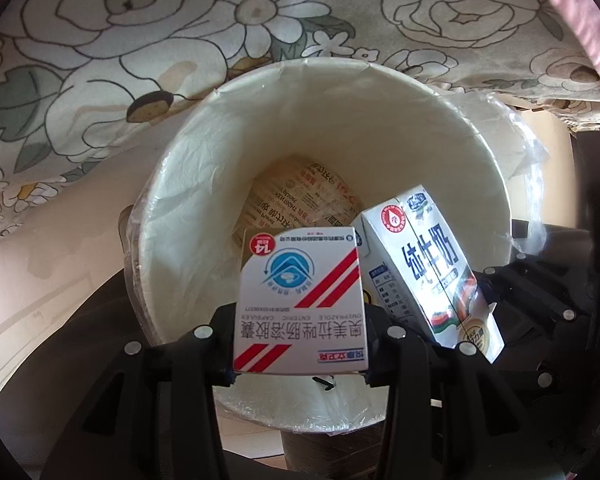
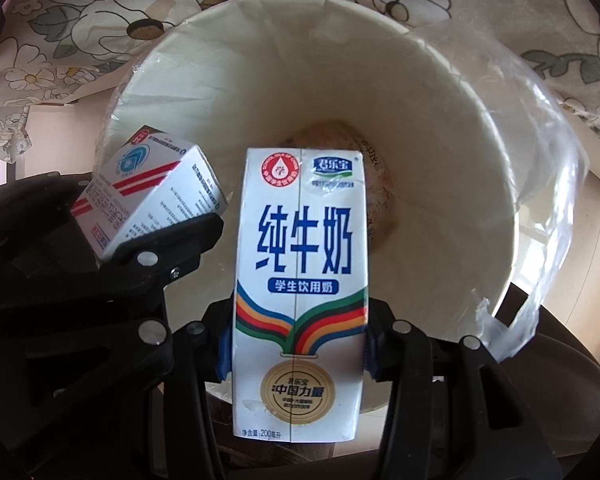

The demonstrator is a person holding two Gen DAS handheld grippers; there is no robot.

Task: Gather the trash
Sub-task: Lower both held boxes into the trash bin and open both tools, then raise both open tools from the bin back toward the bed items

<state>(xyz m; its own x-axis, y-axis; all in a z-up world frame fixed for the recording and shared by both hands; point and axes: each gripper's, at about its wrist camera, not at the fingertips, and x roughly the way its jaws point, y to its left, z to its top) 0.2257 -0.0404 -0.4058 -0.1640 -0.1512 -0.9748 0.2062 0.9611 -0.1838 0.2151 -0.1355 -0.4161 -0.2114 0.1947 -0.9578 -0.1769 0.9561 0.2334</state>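
Observation:
My left gripper [image 1: 300, 376] is shut on a white medicine box [image 1: 300, 300] with red stripes, held over the mouth of a white trash bin [image 1: 460, 128]. My right gripper [image 2: 298, 354] is shut on a white milk carton [image 2: 300, 264] with blue characters, held over the same bin [image 2: 440, 92]. In the left wrist view the carton [image 1: 432, 272] is just right of the box. In the right wrist view the box [image 2: 156, 192] and left gripper are at the left. A printed paper cup [image 1: 296, 200] lies at the bin's bottom.
The bin has a clear plastic liner [image 2: 548, 184] folded over its rim. A floral cloth [image 1: 140, 40] hangs behind the bin. Pale floor [image 1: 60, 248] shows at the left.

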